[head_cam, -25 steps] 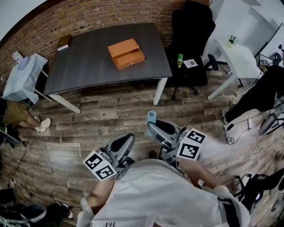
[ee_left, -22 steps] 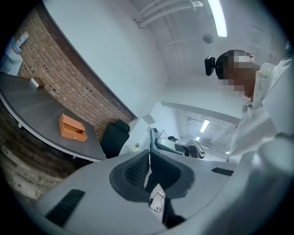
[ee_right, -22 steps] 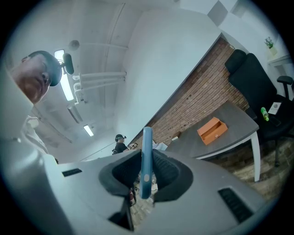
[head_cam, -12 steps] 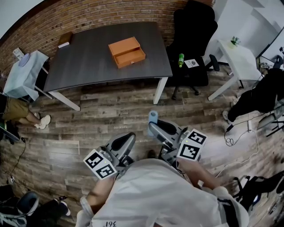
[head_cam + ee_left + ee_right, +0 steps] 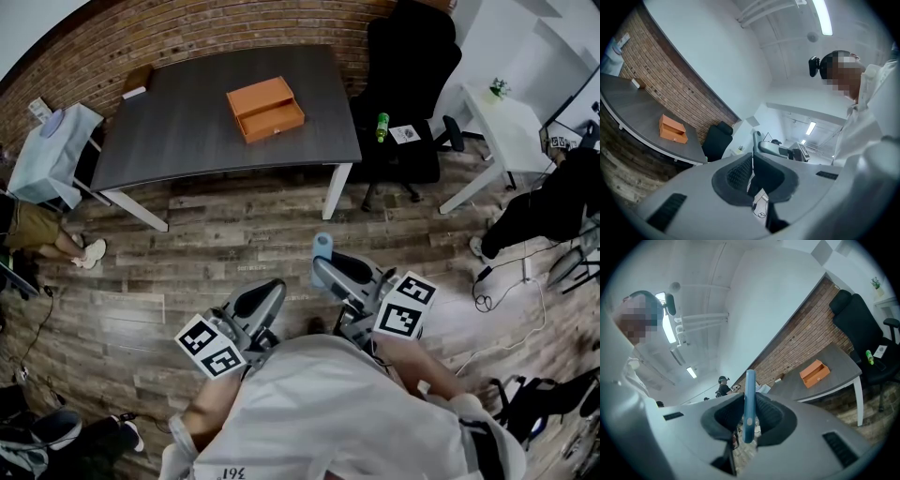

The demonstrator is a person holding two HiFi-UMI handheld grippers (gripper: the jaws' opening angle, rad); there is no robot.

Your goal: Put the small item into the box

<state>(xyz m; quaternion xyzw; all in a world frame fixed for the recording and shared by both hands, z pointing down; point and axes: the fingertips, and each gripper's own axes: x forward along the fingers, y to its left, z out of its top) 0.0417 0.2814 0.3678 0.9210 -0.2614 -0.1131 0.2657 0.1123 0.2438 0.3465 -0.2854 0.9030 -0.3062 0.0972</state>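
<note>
The orange box (image 5: 265,110) lies with its drawer open on the dark grey table (image 5: 187,141), far ahead of me; it also shows small as the orange box (image 5: 672,130) and the orange box (image 5: 815,373) in the two gripper views. My right gripper (image 5: 322,265) is held close to my chest over the wooden floor, shut on a thin light-blue item (image 5: 322,247). That blue item (image 5: 749,404) stands upright between the pads of the right gripper (image 5: 749,409). My left gripper (image 5: 270,292) is beside it, also near my body. The left gripper (image 5: 752,157) has its jaws together, with nothing between them.
A black office chair (image 5: 408,84) with a green bottle (image 5: 382,127) on its seat stands right of the table. A white side table (image 5: 506,122) is at the far right. Cables (image 5: 487,291) lie on the floor. A cloth-covered stand (image 5: 52,155) is at the left.
Both grippers keep their places and the blue item stays clamped. Only the view has shifted slightly.
</note>
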